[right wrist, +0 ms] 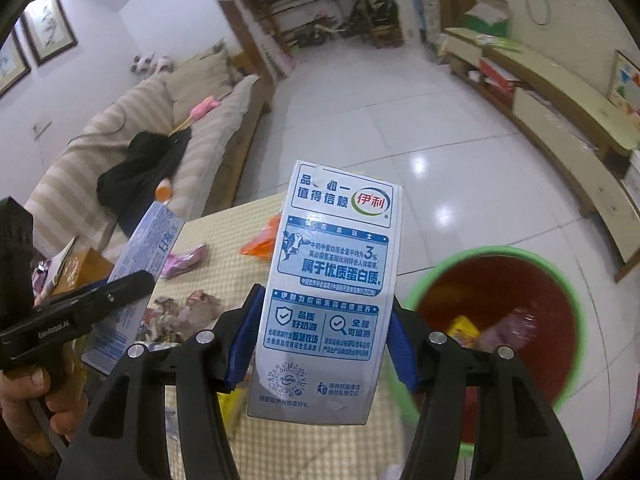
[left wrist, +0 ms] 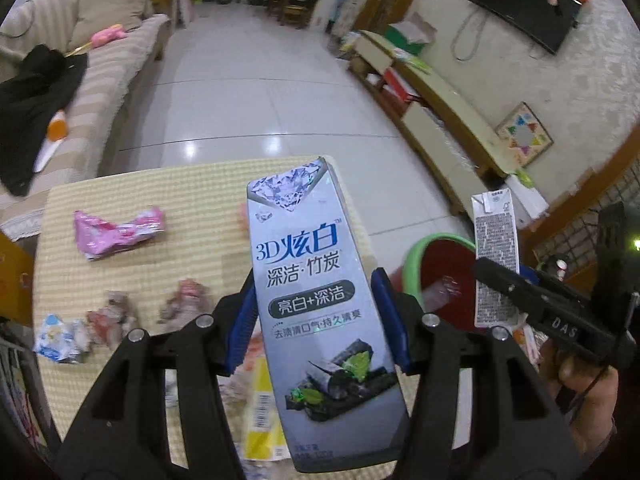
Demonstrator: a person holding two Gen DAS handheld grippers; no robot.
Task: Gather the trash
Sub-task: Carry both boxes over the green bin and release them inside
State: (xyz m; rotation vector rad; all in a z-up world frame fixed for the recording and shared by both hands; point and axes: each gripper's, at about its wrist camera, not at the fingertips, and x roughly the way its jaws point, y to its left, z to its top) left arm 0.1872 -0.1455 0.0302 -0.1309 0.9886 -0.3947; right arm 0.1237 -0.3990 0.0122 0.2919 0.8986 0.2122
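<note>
Left wrist view. We have the left gripper (left wrist: 318, 316) clamped at mid width on a toothpaste box (left wrist: 316, 304), its blue pads pressed to the box's long edges. The box is a long, flat-sided carton of glossy silver card, and it is lifted clear of the table (left wrist: 200, 184). The table is covered by a woven, straw-coloured mat with a fine grid texture. Still lying on it are a pink foil wrapper (left wrist: 120, 232), twisted at the middle, three crumpled wrapper balls near the left edge, and a yellow packet (left wrist: 262, 420) partly hidden under the box. To the right, on the floor just beside the table, stands the bin (left wrist: 440, 276): a round bucket, red inside with a green rim, already holding some trash.

Right wrist view. We have the right gripper (right wrist: 324, 340) holding a milk carton (right wrist: 336, 280) at a similar mid width. The carton is a small rectangular brick of smooth coated card, printed blue on white, with slightly dented faces. It hangs above the table edge, with the bin (right wrist: 560, 292) lower right; a yellow item and a pale crinkled wrapper lie in it. An orange wrapper (right wrist: 260, 244) remains on the mat.

Progress: we judge the task partly done. Two items are in hand and not yet dropped; at least six pieces remain on the table.
</note>
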